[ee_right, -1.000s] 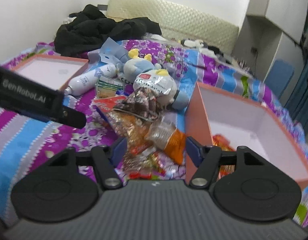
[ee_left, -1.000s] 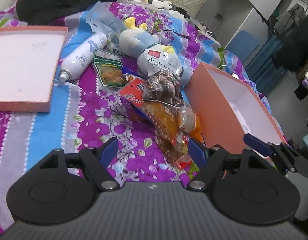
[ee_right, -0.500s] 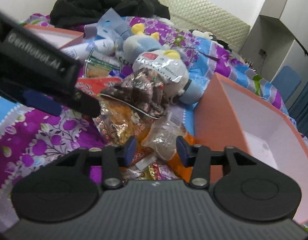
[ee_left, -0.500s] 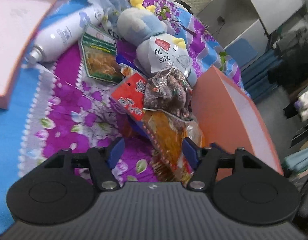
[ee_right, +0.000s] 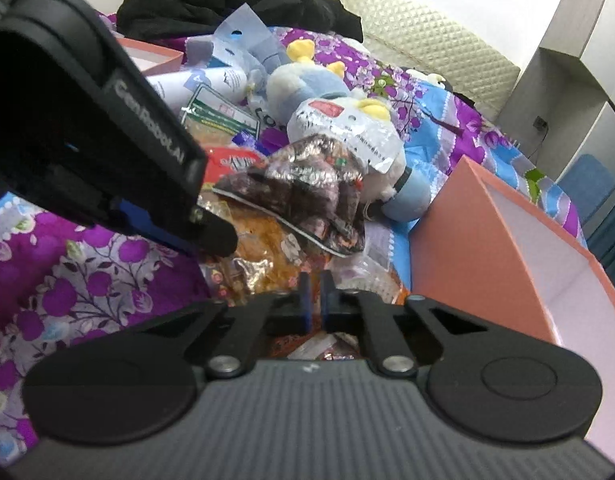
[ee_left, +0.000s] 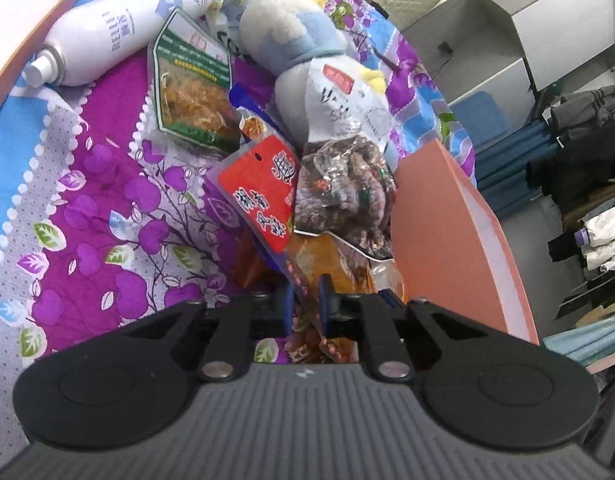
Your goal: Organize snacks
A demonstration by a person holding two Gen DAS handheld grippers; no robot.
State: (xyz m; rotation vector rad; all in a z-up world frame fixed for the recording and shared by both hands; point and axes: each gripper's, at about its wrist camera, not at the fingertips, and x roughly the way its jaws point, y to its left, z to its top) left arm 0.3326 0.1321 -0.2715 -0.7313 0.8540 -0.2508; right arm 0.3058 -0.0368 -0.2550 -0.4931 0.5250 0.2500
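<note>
A pile of snack packets lies on the purple floral bedspread beside an orange box [ee_left: 447, 232]. My left gripper [ee_left: 305, 304] is shut on the lower edge of a red-and-orange snack packet [ee_left: 263, 196]. A dark foil snack bag [ee_left: 343, 196] lies over it, and a green packet [ee_left: 191, 80] lies farther back. My right gripper [ee_right: 312, 300] is closed on a clear snack packet [ee_right: 363, 268] at the near end of the pile; the dark foil bag [ee_right: 303, 188] shows beyond it. The left gripper's body [ee_right: 107, 152] crosses the right view.
A white spray bottle [ee_left: 119, 28] and a blue plush toy [ee_left: 299, 36] lie behind the pile. The orange box [ee_right: 487, 240] stands open to the right. A box lid [ee_right: 147, 54] and black clothes [ee_right: 227, 4] lie at the back.
Both grippers moved down and forward into the snack pile and closed, the left on the red-and-orange packet, the right on the clear packet.
</note>
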